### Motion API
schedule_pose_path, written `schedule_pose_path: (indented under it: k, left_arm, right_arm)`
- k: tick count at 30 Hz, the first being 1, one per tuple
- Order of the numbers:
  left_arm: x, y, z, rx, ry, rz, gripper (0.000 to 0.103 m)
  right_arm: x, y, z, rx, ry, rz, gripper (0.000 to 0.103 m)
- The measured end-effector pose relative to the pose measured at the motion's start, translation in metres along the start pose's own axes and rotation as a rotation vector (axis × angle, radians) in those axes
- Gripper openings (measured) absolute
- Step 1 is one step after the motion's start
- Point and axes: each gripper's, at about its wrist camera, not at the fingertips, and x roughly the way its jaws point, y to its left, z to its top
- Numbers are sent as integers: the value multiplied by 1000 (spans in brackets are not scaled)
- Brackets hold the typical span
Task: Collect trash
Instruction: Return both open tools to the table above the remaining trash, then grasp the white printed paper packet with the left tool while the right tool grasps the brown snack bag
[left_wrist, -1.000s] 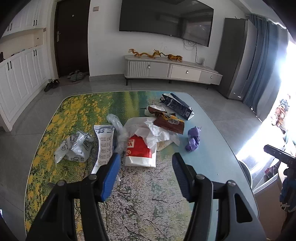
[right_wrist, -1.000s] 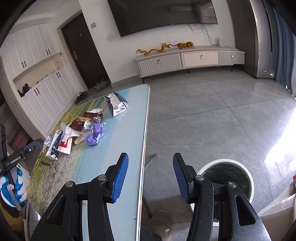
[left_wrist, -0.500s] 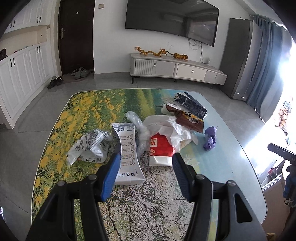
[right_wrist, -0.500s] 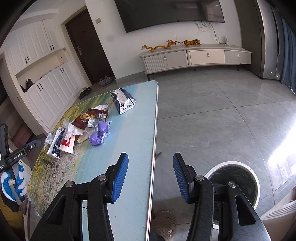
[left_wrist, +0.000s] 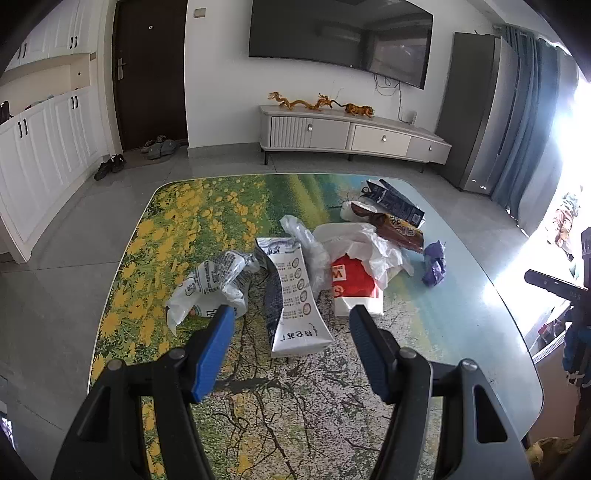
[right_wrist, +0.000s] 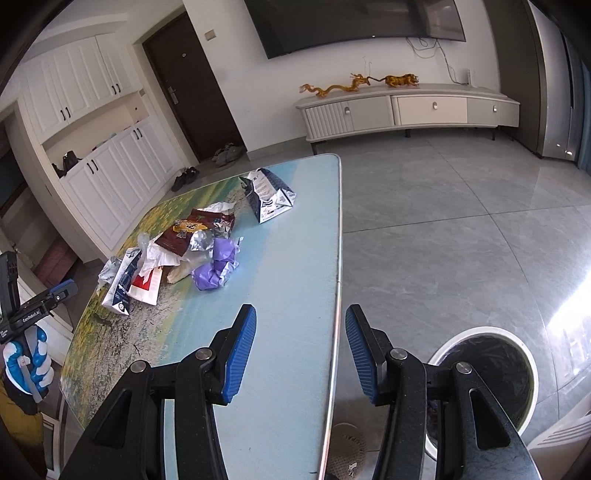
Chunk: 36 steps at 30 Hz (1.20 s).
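Grey floor tiles surround my desk (left_wrist: 461, 332), whose top bears a flowery landscape print. From the left wrist, my left claw (left_wrist: 290, 328) hangs above a white pouch (left_wrist: 295, 295), its jaws opening with nothing pressed between them; a crumpled bag (left_wrist: 210, 284) lies just left, a red-and-white pack (left_wrist: 351, 284) just right. From the right wrist, my right claw (right_wrist: 299, 332) stands apart and empty over the desk edge, the trash heap (right_wrist: 184, 251) well ahead and a bin (right_wrist: 487, 373) on the floor beside it.
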Motion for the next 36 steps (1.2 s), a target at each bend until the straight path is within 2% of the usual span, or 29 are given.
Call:
schedule_pose_path:
  k: [8, 18, 20, 26, 31, 36]
  left_arm:
    - [25, -13, 0, 28, 49, -32, 63]
    - [74, -18, 8, 44, 142, 12, 62]
    - [79, -19, 7, 49, 151, 17, 59]
    - [86, -14, 6, 33, 164, 22, 55]
    - [86, -10, 4, 17, 159, 10, 53]
    - [85, -9, 4, 10, 153, -1, 50]
  right_arm:
    - [16, 5, 4, -12, 22, 16, 50]
    - [47, 30, 17, -66, 55, 74, 50]
    - [54, 39, 21, -89, 63, 89, 50]
    - [75, 70, 40, -143, 72, 172, 50]
    - [102, 93, 56, -125, 100, 276, 50]
    - [130, 107, 63, -103, 144, 326, 50]
